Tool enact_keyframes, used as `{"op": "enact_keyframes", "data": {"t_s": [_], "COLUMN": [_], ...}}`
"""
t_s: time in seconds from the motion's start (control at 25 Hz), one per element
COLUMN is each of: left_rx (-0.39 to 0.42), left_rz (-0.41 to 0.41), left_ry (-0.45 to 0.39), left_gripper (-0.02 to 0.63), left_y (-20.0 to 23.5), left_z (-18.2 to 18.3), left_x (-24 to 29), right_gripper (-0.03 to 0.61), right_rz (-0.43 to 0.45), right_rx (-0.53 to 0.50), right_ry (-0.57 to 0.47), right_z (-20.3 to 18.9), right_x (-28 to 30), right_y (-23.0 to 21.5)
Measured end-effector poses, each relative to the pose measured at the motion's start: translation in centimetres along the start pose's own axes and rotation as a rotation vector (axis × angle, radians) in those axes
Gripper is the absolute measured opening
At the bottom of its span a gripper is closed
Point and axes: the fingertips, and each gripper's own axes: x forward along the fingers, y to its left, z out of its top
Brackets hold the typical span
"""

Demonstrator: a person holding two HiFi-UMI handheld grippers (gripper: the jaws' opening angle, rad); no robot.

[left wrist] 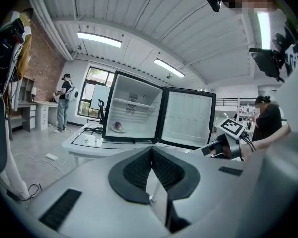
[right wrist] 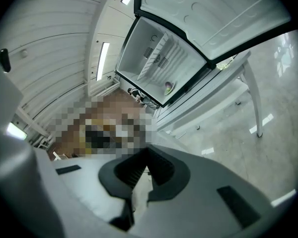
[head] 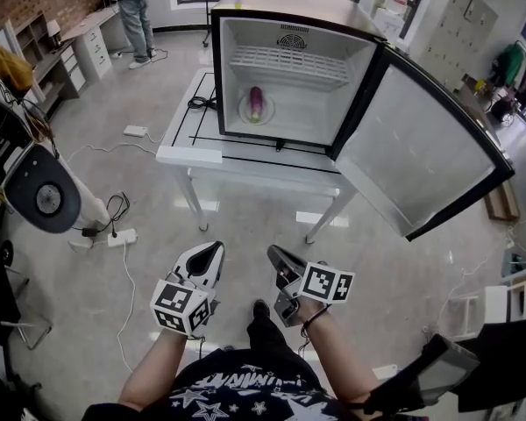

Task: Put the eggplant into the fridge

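We hold the left tongs [head: 210,253] and right tongs [head: 278,254] closed and empty, well apart from the table [head: 188,153]. The eggplant [head: 256,103] lies on a plate [head: 244,112] inside the open fridge [head: 298,26].

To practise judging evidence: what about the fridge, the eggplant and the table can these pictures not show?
1. Eggplant: too small in every view to show stem or surface.
2. Fridge door: head view shows its inner face only; outer face and handle hidden.
3. Table: far legs hidden by its own top and the fridge, head view.
4. Right gripper view: mosaic patch covers part of the room.
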Motion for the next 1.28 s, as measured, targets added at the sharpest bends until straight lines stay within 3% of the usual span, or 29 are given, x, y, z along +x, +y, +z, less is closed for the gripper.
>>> {"op": "enact_keyframes", "data": {"t_s": [0.6, 0.84, 1.28], "left_rx": [0.031, 0.037, 0.05], "left_rz": [-0.117, -0.158, -0.209], "left_ry": [0.029, 0.037, 0.039], "left_gripper": [0.009, 0.009, 0.009], "left_y": [-5.5, -7.1, -8.9], "left_z": [-3.4, -4.2, -4.6], "left_x": [-9.0, -10.4, -11.5], "right_gripper": [0.006, 0.006, 0.006], "right_rz": [-0.052, -0.087, -0.117], "right_rx": [-0.018, -0.086, -0.095], "right_ry": [-0.062, -0.076, -0.11], "right_z": [-9.2, -10.9, -12.1], "right_x": [-8.0, -10.4, -12.5], "right_y": [4.3, 5.3, 6.2]}}
